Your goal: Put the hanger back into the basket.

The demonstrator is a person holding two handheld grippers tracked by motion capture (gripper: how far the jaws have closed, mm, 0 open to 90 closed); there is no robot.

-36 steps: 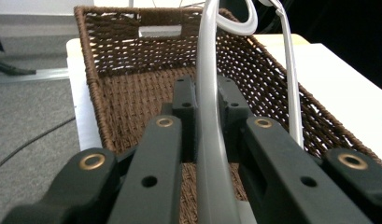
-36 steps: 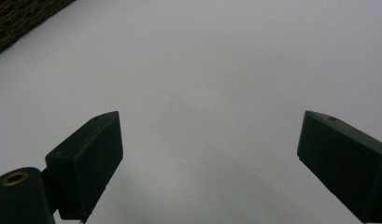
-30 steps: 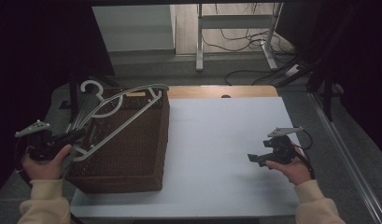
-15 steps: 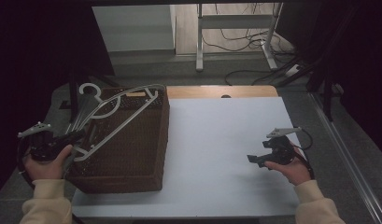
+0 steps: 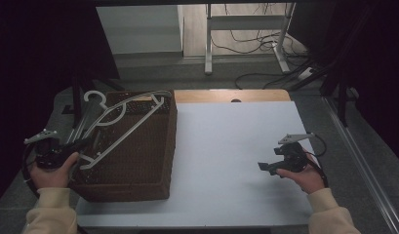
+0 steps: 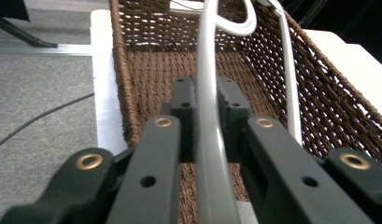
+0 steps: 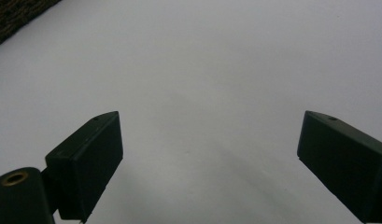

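My left gripper (image 6: 206, 126) has just been easing open around the white hanger (image 5: 120, 125), which lies across the wicker basket (image 5: 138, 165) at the tabletop's left edge. I judge I'm letting go; next I back out. My right gripper (image 5: 272, 165) idles wide open, empty.

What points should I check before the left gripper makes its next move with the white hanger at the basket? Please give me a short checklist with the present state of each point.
1. Hanger lies between the pads of the left gripper: ok.
2. Grip firm: cannot tell. The jaws have just been opening a little, and whether the pads press the bar is unclear.
3. Hanger rests across the top of the wicker basket, hook toward the far left corner: ok.
4. Hanger down inside the basket: not ok.
5. Right gripper open, holding nothing, above the white table, apart from the basket: ok.
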